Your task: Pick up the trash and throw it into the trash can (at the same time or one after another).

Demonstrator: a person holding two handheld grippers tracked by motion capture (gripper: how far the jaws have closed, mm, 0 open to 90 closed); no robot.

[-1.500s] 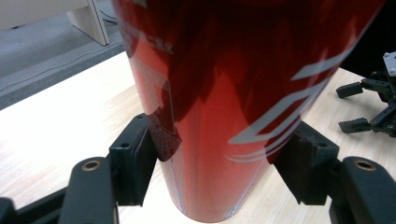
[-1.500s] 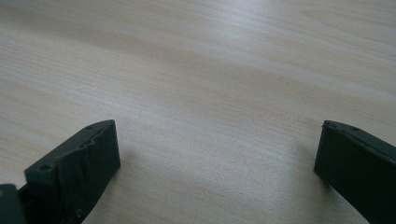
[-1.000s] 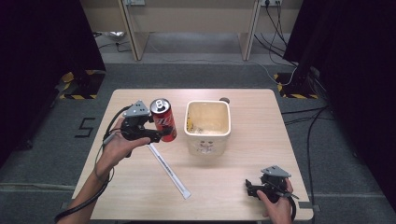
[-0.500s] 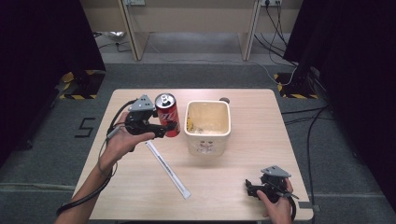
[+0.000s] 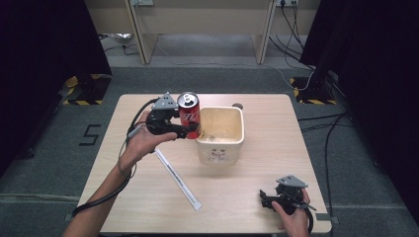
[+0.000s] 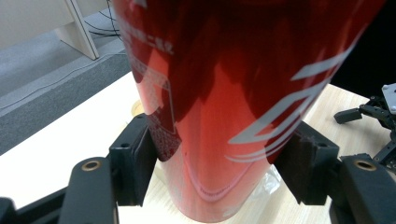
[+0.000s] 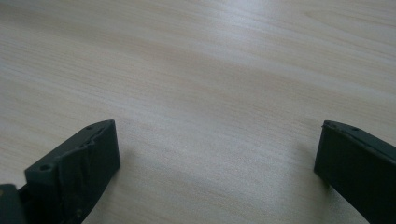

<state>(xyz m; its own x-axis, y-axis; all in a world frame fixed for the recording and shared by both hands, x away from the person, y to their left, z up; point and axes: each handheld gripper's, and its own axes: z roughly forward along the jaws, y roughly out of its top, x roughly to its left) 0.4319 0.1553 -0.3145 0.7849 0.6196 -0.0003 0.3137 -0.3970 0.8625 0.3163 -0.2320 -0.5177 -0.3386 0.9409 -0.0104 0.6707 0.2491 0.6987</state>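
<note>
A red soda can [image 5: 189,114] hangs upright above the table, right beside the left rim of a cream square tub [image 5: 220,150]. My left gripper [image 5: 191,129] is shut on its lower half. In the left gripper view the can [image 6: 219,93] stands between the two black pads [image 6: 140,158], which press on its sides, its bottom clear of the wood. My right gripper [image 5: 264,200] rests near the table's front right corner, held by a hand. Its jaws [image 7: 215,163] stand wide open over bare wood with nothing between them.
A long white wrapped straw [image 5: 177,178] lies diagonally on the table in front of the left hand. A small brown round thing [image 5: 237,105] sits just behind the tub. The tub holds some pale scraps. Cables trail over the grey floor behind the table.
The left hand has carried the can to the right and slightly up, from left of the tub to right against its left rim. The right gripper has stayed put.
</note>
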